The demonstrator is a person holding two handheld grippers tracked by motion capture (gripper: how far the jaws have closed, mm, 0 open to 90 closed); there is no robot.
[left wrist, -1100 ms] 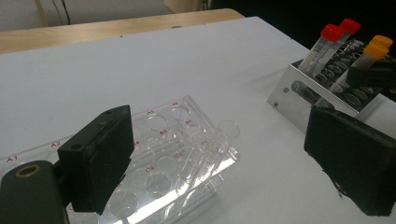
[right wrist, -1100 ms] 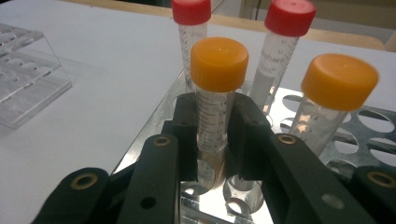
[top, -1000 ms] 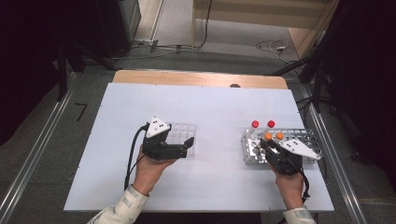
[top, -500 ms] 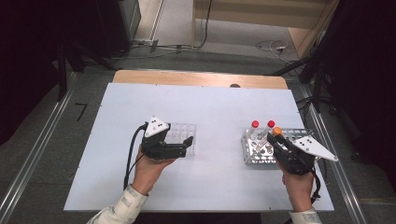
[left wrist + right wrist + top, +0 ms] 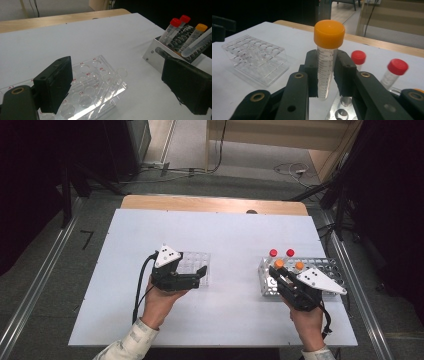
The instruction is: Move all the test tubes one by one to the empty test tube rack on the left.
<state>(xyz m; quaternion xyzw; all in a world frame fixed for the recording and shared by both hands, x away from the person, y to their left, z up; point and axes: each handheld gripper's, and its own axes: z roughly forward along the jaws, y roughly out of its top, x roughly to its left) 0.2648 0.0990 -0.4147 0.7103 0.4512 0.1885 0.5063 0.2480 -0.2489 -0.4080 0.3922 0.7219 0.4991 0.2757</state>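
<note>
My right gripper (image 5: 326, 75) is shut on an orange-capped tube (image 5: 327, 53), which it holds upright above the metal rack (image 5: 342, 110). From above, that gripper (image 5: 278, 274) and its tube (image 5: 278, 264) hang over the rack's (image 5: 327, 266) left end. Two red-capped tubes (image 5: 273, 253) and another orange-capped tube (image 5: 299, 265) stand in the rack. My left gripper (image 5: 122, 87) is open, its jaws wide apart. Its left jaw rests by the clear plastic rack (image 5: 100, 82), which has no tubes in it. In the high view the left gripper (image 5: 191, 272) sits at the clear rack's (image 5: 196, 260) near edge.
The white table top (image 5: 230, 235) has a wooden strip (image 5: 210, 203) along its far edge. Metal rails and dark stands flank the table. Cables lie on the floor beyond it.
My right gripper has risen with the orange-capped tube, lifting it out of the metal rack and a little to the left. The left gripper has stayed put.
</note>
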